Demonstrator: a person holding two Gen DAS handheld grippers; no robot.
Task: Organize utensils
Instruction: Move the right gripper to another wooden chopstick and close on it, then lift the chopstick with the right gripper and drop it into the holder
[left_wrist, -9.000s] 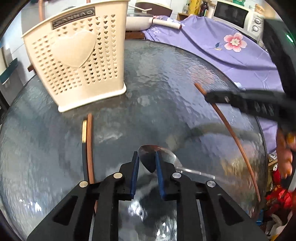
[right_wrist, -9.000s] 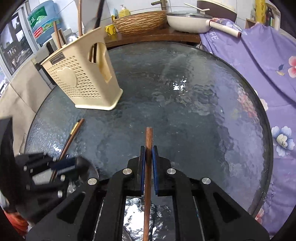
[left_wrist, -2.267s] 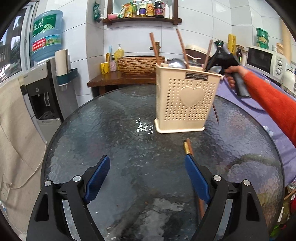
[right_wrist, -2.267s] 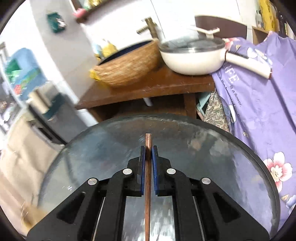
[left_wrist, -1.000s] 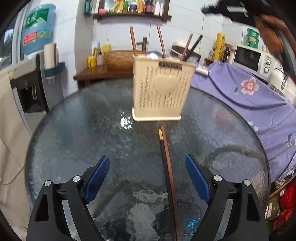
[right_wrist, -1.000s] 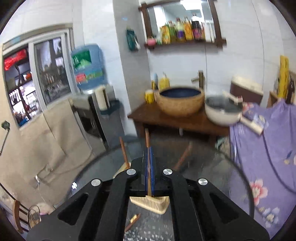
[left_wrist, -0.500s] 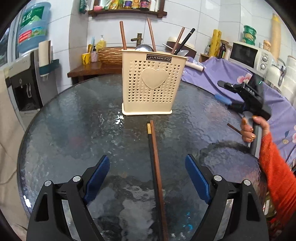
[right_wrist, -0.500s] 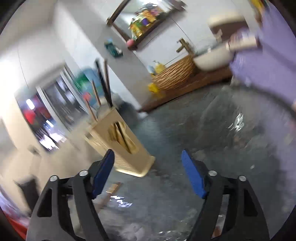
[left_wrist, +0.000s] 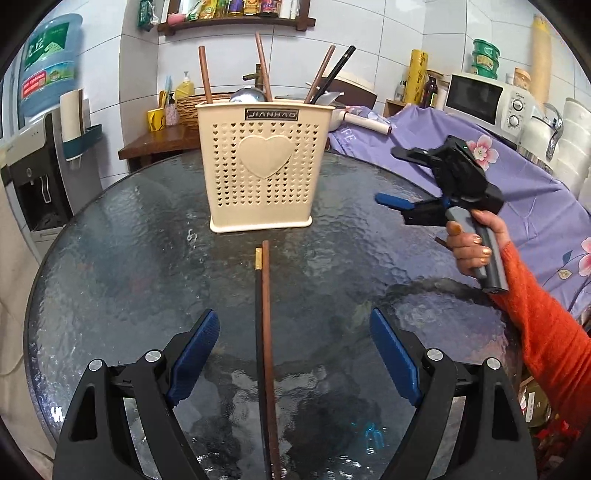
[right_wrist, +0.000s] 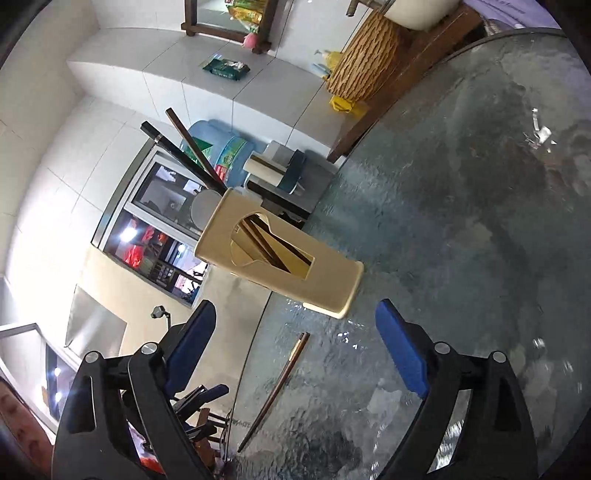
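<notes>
A cream perforated utensil holder (left_wrist: 264, 173) stands on the round glass table (left_wrist: 129, 258) and holds several chopsticks and spoons. A pair of brown chopsticks (left_wrist: 264, 332) lies on the glass in front of it, pointing at it. My left gripper (left_wrist: 295, 350) is open and empty, its jaws standing either side of the chopsticks, above them. My right gripper (left_wrist: 386, 177) is open and empty, held in the air to the right of the holder. In the tilted right wrist view my right gripper (right_wrist: 295, 347) faces the holder's side (right_wrist: 280, 262), with the chopsticks (right_wrist: 277, 387) below.
A purple floral cloth (left_wrist: 498, 184) covers the furniture right of the table, with a microwave (left_wrist: 487, 99) behind. A wooden side table (left_wrist: 159, 138) with a wicker basket stands behind the holder. A water dispenser (left_wrist: 40, 147) is at the left.
My right gripper has let a chopstick go into the holder, opened, and drawn back to the right. My left gripper has come closer over the lying chopsticks.
</notes>
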